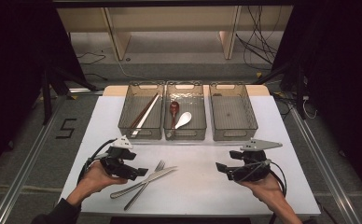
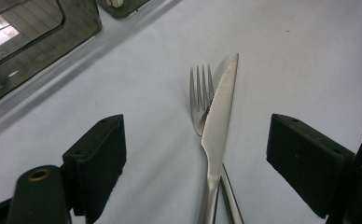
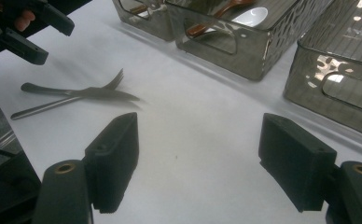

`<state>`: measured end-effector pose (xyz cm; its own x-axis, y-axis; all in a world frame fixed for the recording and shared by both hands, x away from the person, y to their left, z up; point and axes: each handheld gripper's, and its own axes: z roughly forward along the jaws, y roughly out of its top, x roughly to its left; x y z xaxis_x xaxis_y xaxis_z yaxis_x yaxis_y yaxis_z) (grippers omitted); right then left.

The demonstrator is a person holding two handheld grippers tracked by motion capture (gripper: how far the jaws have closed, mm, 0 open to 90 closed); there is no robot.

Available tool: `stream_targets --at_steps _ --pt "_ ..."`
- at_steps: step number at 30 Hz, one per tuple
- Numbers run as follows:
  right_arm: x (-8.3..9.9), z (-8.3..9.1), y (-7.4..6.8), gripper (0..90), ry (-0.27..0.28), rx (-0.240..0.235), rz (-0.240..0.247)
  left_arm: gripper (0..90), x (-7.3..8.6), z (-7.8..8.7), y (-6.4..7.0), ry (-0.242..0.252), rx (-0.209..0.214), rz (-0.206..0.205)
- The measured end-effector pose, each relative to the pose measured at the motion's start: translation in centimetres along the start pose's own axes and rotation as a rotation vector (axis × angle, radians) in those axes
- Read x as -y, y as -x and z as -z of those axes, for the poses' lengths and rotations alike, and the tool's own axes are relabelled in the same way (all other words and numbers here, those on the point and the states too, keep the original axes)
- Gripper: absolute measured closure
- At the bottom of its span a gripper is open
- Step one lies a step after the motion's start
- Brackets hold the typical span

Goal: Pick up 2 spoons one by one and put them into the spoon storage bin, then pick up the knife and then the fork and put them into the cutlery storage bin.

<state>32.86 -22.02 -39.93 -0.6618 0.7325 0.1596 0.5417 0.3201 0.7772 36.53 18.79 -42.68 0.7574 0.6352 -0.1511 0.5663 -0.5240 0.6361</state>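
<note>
The left tool [image 2: 195,154], jaws spread and empty, straddles the knife [image 2: 216,126] crossing the fork [image 2: 200,95], risking grabbing both.

1. A steel knife [image 1: 144,179] lies flat on the white table's near left part, blade pointing right and slightly far.
2. A steel fork [image 1: 147,184] lies crossed beneath it, tines pointing far.

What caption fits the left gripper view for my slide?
Open left tool aimed at a knife lying across a fork on the white table.
</note>
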Motion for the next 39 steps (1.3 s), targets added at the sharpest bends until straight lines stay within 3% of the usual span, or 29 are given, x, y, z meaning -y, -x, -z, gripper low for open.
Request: stream_targets --at_steps 3,10,22,29,39 --pt "0.4 0.2 0.1 28.0 0.002 0.005 -0.007 19.0 -0.1 0.0 -0.1 -0.013 0.008 -0.007" --pt "1.0 0.7 0.7 27.9 0.004 0.017 -0.034 18.7 -0.3 -0.2 0.0 -0.053 -0.018 -0.029" --pt "1.4 0.8 0.7 27.7 -0.004 0.014 -0.039 20.4 0.0 -1.4 0.6 -0.214 -0.028 -0.082" --pt "1.4 0.8 0.7 27.7 -0.009 0.011 -0.042 25.8 0.4 -1.7 0.3 -0.269 -0.047 -0.096" --pt "1.4 0.8 0.7 27.7 -0.008 0.01 -0.042 34.2 0.7 -2.3 0.4 -0.339 -0.035 -0.126"
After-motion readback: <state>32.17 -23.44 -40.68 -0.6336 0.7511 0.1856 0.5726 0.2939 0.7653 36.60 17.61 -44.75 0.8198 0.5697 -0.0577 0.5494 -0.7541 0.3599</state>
